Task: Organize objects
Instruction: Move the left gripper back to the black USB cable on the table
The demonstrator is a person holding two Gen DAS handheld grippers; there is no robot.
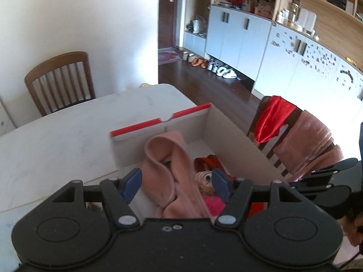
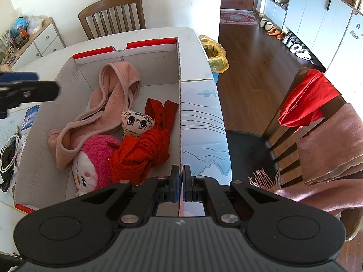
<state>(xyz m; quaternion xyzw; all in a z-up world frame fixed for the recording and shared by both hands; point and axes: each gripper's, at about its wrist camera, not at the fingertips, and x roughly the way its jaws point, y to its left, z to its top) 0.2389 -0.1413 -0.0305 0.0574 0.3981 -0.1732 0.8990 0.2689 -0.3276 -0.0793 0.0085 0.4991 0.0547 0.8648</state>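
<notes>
Box (image 2: 179,104) sat on the tabletop (image 1: 56,136), holding the pink scarf (image 2: 109,104), toys and red cloth. My right jaws (image 2: 180,181) were pinching its near right wall; my left jaws (image 1: 175,185) hung spread and empty over the scarf, which ran near-to-far.

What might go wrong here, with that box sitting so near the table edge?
The right gripper is shut on the thin cardboard box wall; a tug may bend it or drag the box off the table. The open left gripper hangs over the pink cloth and may snag it.
</notes>
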